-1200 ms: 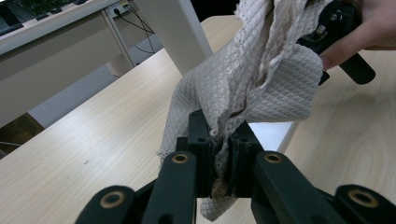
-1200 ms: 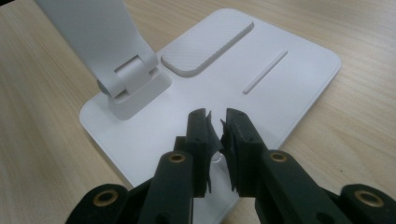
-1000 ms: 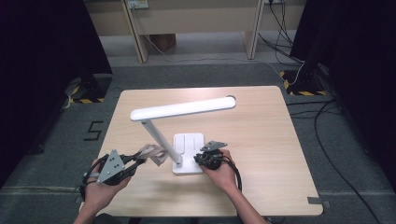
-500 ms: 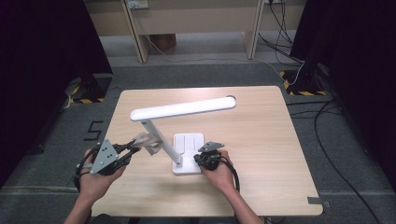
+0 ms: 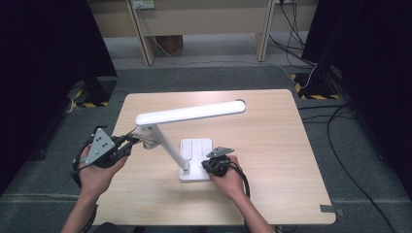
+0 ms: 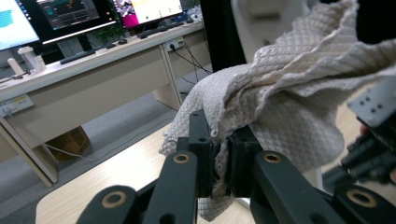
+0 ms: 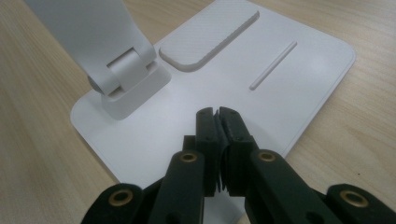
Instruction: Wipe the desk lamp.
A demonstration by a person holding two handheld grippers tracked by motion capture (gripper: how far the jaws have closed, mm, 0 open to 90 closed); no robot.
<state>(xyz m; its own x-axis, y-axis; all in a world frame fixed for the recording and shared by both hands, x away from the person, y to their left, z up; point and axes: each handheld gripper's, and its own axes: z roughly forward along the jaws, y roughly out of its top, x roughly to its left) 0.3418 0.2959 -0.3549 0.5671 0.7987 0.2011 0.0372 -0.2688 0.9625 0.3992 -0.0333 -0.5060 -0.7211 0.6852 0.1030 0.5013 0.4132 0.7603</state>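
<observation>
1. left gripper [image 5: 127,142]: jaws clamped on a cloth [image 6: 280,107], off-white, quilted in a fine diamond weave, bunched in soft folds above the black pads. in the left gripper view the fabric rises from between the two jaws and hangs past them on both sides.
2. in the high view the cloth [image 5: 148,136] sits against the slanted arm of the desk lamp [image 5: 189,113], just under the elbow where the arm meets the long head; whether it actually touches the arm i cannot tell.
3. right gripper [image 7: 217,112]: jaws pressed together, nothing between them; they have just been closing. the tips rest on or just over the lamp base [image 7: 299,79], near its front corner.
4. one desk lamp, white plastic, smooth and matt. flat, rounded-rectangle base with one raised textured pad [image 7: 208,39] and one thin straight groove [image 7: 273,65]; a cylindrical hinge [image 7: 123,70] joins the arm to the base. the head is a long flat bar with rounded ends, roughly level above the table.
5. table [image 5: 272,145]: light wood-grain top, rounded corners. the lamp is the sole item standing on it.
6. surroundings: grey floor, loose cables [image 5: 340,126], yellow-black hazard tape [image 5: 311,92], a pale desk [image 5: 204,19] beyond; the left gripper view adds monitors [image 6: 70,14] on that desk.
7. count: two grippers, two hands, one cloth, one lamp.
</observation>
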